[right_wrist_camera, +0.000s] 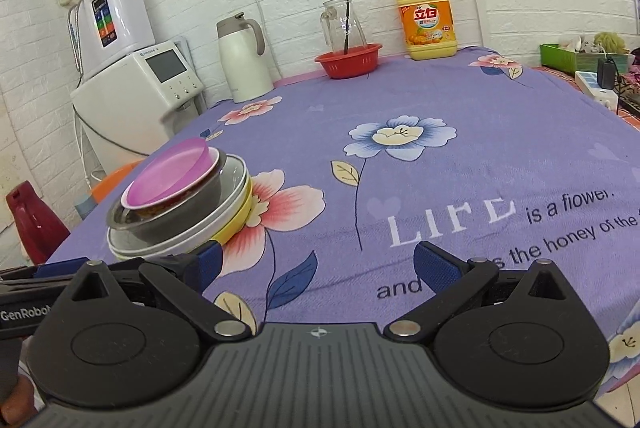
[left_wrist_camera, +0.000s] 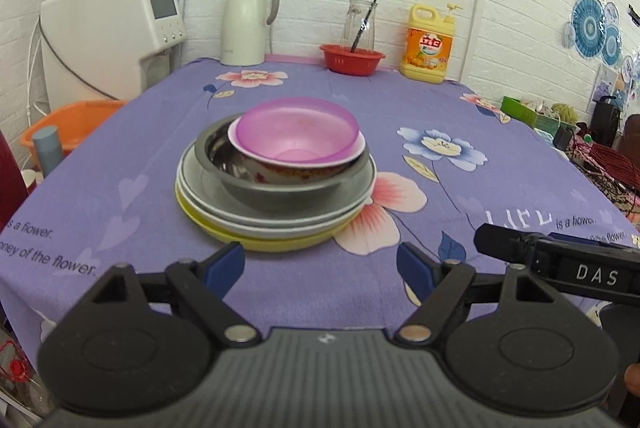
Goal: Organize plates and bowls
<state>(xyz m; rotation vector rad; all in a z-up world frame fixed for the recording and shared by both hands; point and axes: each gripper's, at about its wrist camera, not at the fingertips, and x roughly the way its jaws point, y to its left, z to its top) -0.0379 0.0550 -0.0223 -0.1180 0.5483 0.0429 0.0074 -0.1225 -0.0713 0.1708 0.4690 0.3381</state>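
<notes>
You had the stack dead ahead of your left gripper (left_wrist_camera: 320, 266), jaws spread wide with nothing between them, and your right gripper (right_wrist_camera: 316, 264) was just as open and empty, off to the stack's right over the purple flowered cloth (right_wrist_camera: 480, 132). Everything sat nested near the middle of the table: pink bowl (left_wrist_camera: 297, 132) on top, inside a white patterned bowl (left_wrist_camera: 296, 170), inside a steel bowl (left_wrist_camera: 280, 188), on pale plates (left_wrist_camera: 276, 222) over a yellow plate (left_wrist_camera: 276, 242). That pink one looked like light plastic, easy by its rim; the patterned bowl seemed ceramic, so breakable; the steel looked slick, and I'd have pinched each at its lip, one at a time
</notes>
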